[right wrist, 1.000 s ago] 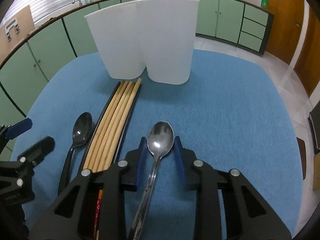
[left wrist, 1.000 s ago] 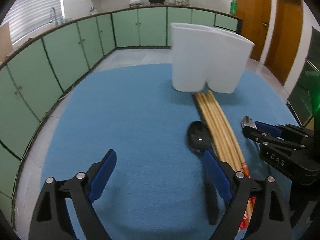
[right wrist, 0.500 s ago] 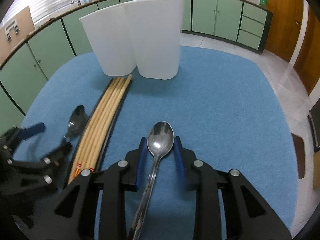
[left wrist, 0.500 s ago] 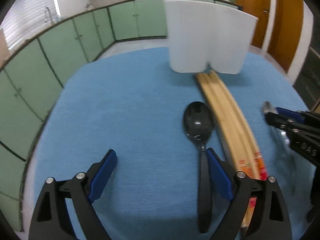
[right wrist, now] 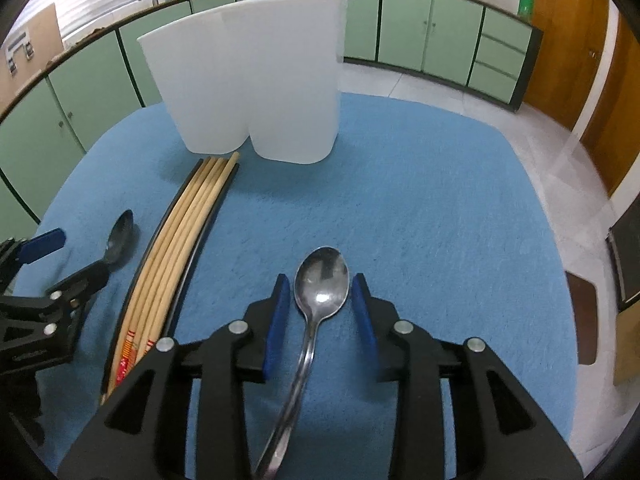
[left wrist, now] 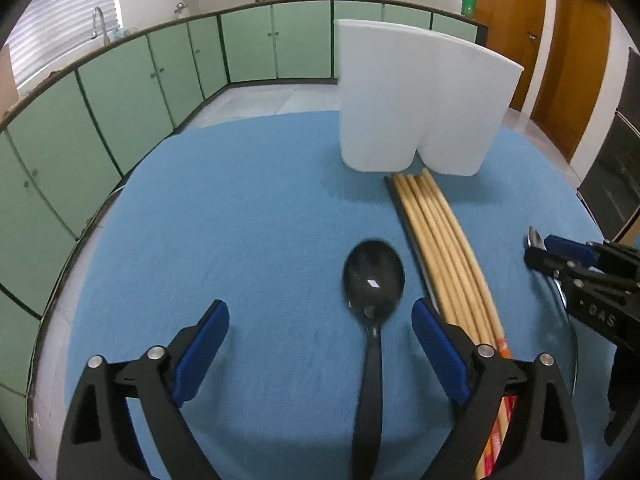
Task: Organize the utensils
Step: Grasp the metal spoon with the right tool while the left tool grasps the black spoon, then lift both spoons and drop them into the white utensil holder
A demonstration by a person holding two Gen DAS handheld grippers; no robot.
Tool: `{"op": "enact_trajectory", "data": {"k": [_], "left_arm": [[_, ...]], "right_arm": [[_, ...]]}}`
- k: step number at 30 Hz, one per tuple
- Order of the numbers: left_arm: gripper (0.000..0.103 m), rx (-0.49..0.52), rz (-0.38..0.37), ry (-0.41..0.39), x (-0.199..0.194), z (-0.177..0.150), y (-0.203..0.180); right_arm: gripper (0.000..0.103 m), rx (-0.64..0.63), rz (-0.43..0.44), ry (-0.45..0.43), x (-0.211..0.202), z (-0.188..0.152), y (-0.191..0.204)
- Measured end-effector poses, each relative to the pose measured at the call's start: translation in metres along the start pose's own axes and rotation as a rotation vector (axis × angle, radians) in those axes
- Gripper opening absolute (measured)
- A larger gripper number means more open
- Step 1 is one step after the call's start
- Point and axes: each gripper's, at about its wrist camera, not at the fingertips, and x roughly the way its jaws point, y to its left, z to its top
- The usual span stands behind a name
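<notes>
A black spoon point(left wrist: 373, 280) lies on the blue table cloth point(left wrist: 240, 220), its handle running between the fingers of my open left gripper point(left wrist: 320, 344). A row of wooden chopsticks point(left wrist: 444, 236) lies just right of it. My right gripper point(right wrist: 320, 312) is open around a silver spoon point(right wrist: 321, 284) that lies flat on the cloth; its pads stand apart from the bowl. A white two-compartment holder point(left wrist: 420, 96) stands upright at the far end of the chopsticks; it also shows in the right wrist view point(right wrist: 256, 84). The black spoon point(right wrist: 120, 236) and chopsticks point(right wrist: 180, 248) show there too.
Green kitchen cabinets point(left wrist: 120, 92) curve behind the table. Wooden doors point(left wrist: 568, 52) stand at the right. The table edge point(left wrist: 80, 248) drops off at the left. The right gripper shows at the right of the left wrist view point(left wrist: 588, 272).
My left gripper has shifted right, so the black spoon's handle now lies between its fingers. My right gripper has opened wider around the silver spoon.
</notes>
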Motion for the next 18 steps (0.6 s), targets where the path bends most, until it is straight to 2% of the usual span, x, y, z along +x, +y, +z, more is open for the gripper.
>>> {"op": "enact_trajectory", "data": {"k": [9,12,14,15,17,18], "left_arm": [[0.092,0.011,-0.006,0.034,0.026,0.02,-0.006],[0.088,0.006,-0.046,0.05,0.033,0.025,-0.006],[0.074,0.004,-0.068,0.04,0.029,0.022,-0.006],[0.068,0.006,-0.078,0.034,0.029,0.024,-0.004],[0.046,0.007,-0.121,0.027,0.028,0.027,-0.004],[0.04,0.002,-0.141,0.026,0.027,0.027,-0.004]], "right_arm": [[0.039,0.02,0.041,0.047,0.003,0.012,-0.002],[0.037,0.013,0.036,0.059,0.004,0.014,0.001],[0.028,0.001,0.026,0.063,0.004,0.015,0.003],[0.028,0.001,0.028,0.065,0.005,0.016,0.004],[0.028,0.006,0.033,0.065,0.005,0.019,0.004],[0.028,0.007,0.037,0.062,0.005,0.021,0.002]]}}
